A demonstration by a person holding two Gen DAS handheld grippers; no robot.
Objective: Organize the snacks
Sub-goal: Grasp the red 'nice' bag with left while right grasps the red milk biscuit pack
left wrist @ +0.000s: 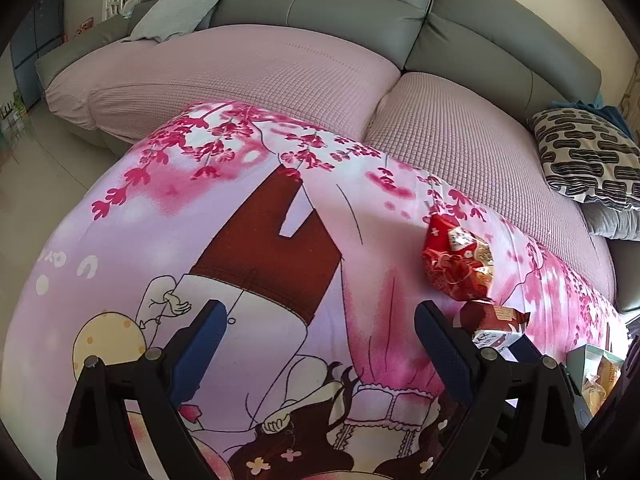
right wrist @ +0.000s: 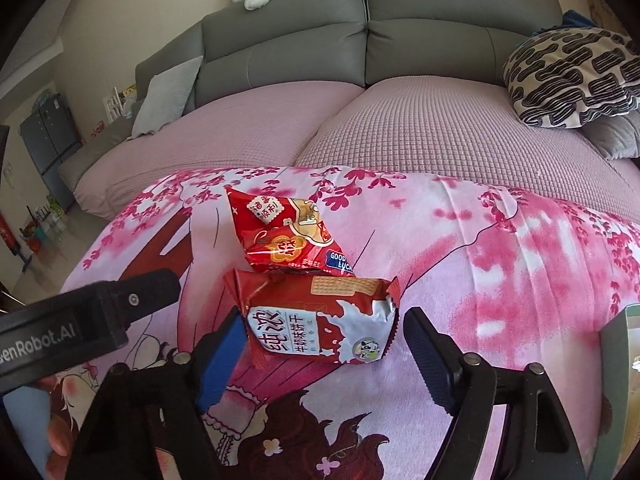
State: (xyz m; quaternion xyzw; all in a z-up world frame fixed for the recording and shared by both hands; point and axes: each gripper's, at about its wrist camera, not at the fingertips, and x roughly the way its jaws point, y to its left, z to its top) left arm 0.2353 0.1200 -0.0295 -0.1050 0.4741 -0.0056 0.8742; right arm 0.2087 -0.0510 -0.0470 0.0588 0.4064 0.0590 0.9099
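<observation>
Left tongs [left wrist: 320, 344] spread wide, holding nothing, hovering low over the pink cartoon-print blanket [left wrist: 248, 208] with only bare fabric between the blue pads; apparently parked out of the way while the other side works. Seen from the right wrist view as a black arm crossing in from the left, well short of the snacks.

Right tongs [right wrist: 324, 344] likewise spread, straddling the near dark-red foil biscuit pack with white milk-splash label [right wrist: 320, 320]: left pad touching or just beside the pack's left crimped end, right pad apart from its right end. Probably lined up for a pinch across the pack's length, not yet closed.

Just beyond, bright red puffy snack bag with gold pattern [right wrist: 286, 236], its near edge touching or slightly overlapped by the biscuit pack. Close enough to be nudged when the near pack lifts. Both packs resting flat on soft cloth, so likely to sink or slide under pressure.

At the far right edge, a pale green box [right wrist: 618, 380], partly out of view, possibly the place for the snacks. Behind everything, grey sofa [right wrist: 400, 40] with pink quilted cover and a black-and-white patterned cushion [right wrist: 576, 76], clear of the work.
</observation>
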